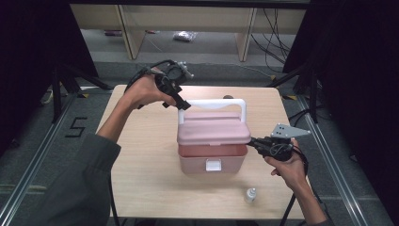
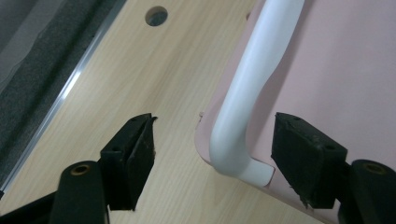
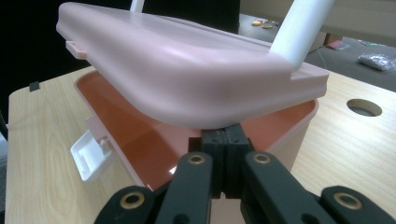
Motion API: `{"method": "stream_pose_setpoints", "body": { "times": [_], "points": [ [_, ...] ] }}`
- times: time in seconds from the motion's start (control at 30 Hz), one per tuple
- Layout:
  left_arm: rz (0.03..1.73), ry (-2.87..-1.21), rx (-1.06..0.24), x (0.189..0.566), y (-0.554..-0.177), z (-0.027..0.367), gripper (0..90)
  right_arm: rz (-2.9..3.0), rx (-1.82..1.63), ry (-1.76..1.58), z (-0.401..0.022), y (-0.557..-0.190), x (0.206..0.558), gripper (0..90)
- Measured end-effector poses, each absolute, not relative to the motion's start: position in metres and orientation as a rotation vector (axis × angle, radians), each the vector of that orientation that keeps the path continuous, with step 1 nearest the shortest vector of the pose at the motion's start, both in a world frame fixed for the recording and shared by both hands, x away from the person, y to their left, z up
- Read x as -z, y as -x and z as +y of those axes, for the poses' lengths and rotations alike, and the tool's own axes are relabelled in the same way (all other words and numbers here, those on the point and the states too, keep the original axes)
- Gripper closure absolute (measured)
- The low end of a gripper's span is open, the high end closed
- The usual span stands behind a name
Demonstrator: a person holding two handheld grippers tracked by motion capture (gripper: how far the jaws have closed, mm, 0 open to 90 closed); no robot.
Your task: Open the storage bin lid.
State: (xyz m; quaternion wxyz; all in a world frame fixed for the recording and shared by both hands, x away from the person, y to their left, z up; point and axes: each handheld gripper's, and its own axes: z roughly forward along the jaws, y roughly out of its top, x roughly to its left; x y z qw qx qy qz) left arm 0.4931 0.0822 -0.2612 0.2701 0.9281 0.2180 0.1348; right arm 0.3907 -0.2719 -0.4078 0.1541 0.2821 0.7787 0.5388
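A pink box (image 1: pixel 212 162) stands mid-table with its lid (image 1: pixel 214 132) lifted a little at the front and its white handle (image 1: pixel 211 102) upright. My left gripper (image 1: pixel 182 104) is at the handle's left corner. In the left gripper view its jaws are open (image 2: pixel 217 140) on either side of the handle's bend (image 2: pixel 243 107), with the pads clear of it. My right gripper (image 1: pixel 251 141) is at the box's right side. It is shut (image 3: pixel 227 135), with its tips under the lid's edge (image 3: pixel 187 70), above the orange-brown inside of the box (image 3: pixel 140 135).
The white latch (image 1: pixel 213 165) hangs open on the box's front wall. A small white bottle (image 1: pixel 251 195) stands near the table's front edge, right of centre. There is a round hole (image 2: pixel 156 16) in the tabletop behind the box.
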Motion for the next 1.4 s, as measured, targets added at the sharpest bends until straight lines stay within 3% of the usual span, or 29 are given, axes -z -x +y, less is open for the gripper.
{"method": "stream_pose_setpoints", "body": {
  "times": [0.37, 0.73, 1.07, 1.4],
  "points": [
    [0.798, -2.238, -0.465, 0.267, -0.453, 0.134, 28.0, 2.232, -1.538, -0.81, -0.274, -0.392, 0.406, 90.0],
    [0.872, -2.159, -0.441, 0.309, -0.427, 0.166, 25.2, 2.213, -1.546, -0.8, -0.273, -0.395, 0.399, 90.0],
    [0.888, -2.068, -0.379, 0.351, -0.402, 0.163, 23.7, 2.207, -1.536, -0.807, -0.274, -0.398, 0.389, 90.0],
    [0.938, -2.028, -0.326, 0.392, -0.394, 0.132, 23.3, 2.192, -1.543, -0.795, -0.274, -0.404, 0.384, 90.0]
  ]
}}
